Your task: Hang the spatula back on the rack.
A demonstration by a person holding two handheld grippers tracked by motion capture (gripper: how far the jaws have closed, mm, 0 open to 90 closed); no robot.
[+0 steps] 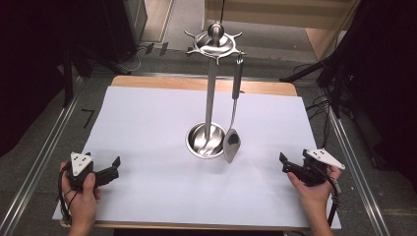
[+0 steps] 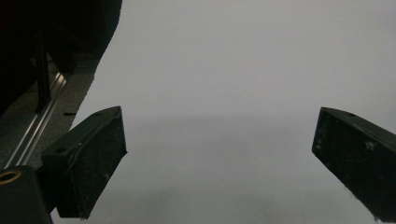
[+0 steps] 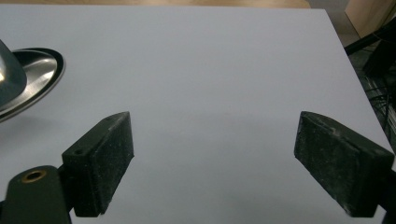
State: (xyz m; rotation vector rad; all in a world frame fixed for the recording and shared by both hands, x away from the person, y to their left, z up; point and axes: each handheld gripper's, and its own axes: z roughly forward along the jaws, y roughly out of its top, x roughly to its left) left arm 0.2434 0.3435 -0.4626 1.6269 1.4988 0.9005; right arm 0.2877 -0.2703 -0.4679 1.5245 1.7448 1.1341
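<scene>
A steel utensil stand [image 1: 210,93] rises from a round base [image 1: 196,142] in the middle of the white sheet. From a hook on its top hub [image 1: 215,43] hangs one steel serving spoon [image 1: 234,140], its head just right of the base. My left gripper [image 1: 116,168] rests at the front left of the sheet, held in a hand. Its jaws stand open over bare sheet [image 2: 219,154]. My right gripper [image 1: 285,164] rests at the front right, also open with nothing between its jaws [image 3: 215,158]. In the right gripper view, the stand's base [image 3: 32,79] shows at the left edge.
The white sheet [image 1: 147,118] covers most of a wooden table [image 1: 162,81]. Metal rails [image 1: 44,157] run along both sides of the table. Dark stands and cables [image 1: 324,105] lie on the floor at the right and back left.
</scene>
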